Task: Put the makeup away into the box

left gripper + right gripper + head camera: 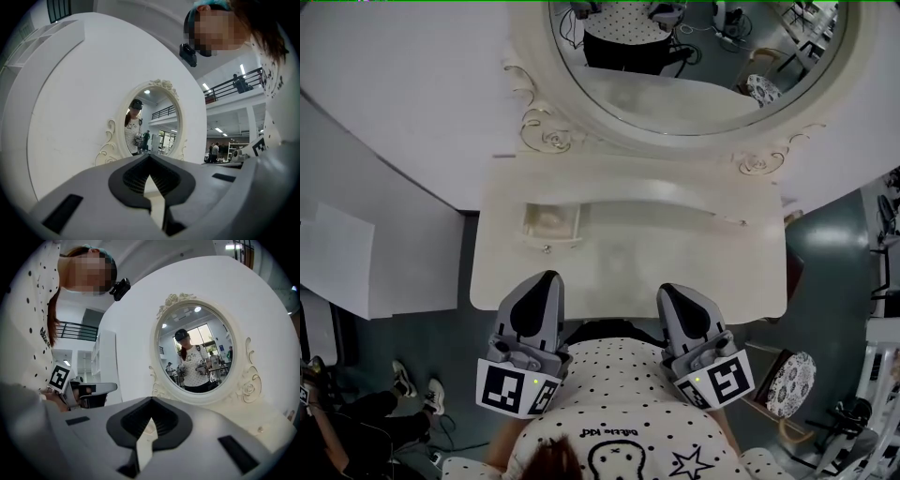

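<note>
Left tongs [548, 277], right tongs [667, 290] closed, near open drawer [551, 226]

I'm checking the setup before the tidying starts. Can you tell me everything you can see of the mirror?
The mirror is oval, in a broad cream frame that looks carved, with scrolls and roses at its lower corners and a floral crest on top. It stands upright at the back of the pale dressing table, set against a rounded white panel. Its glass reflects a person in a dotted shirt and a bright hall behind.
</note>
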Available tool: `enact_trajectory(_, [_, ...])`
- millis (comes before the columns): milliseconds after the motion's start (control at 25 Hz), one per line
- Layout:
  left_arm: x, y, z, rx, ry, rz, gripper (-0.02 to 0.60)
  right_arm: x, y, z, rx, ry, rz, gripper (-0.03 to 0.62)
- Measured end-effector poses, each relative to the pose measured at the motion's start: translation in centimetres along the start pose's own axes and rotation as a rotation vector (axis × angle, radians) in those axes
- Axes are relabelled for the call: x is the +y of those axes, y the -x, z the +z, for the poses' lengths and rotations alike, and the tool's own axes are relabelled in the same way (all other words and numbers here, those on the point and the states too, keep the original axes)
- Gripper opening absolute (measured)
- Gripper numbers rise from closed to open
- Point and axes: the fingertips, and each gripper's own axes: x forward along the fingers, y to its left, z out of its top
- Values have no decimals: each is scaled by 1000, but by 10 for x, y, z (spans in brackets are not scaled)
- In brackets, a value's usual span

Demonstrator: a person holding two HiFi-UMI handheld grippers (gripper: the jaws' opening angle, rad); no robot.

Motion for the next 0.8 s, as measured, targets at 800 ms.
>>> enact_trajectory(800, [1, -6, 1, -7, 7, -1, 5, -1, -12, -3, 27, 14, 10, 5])
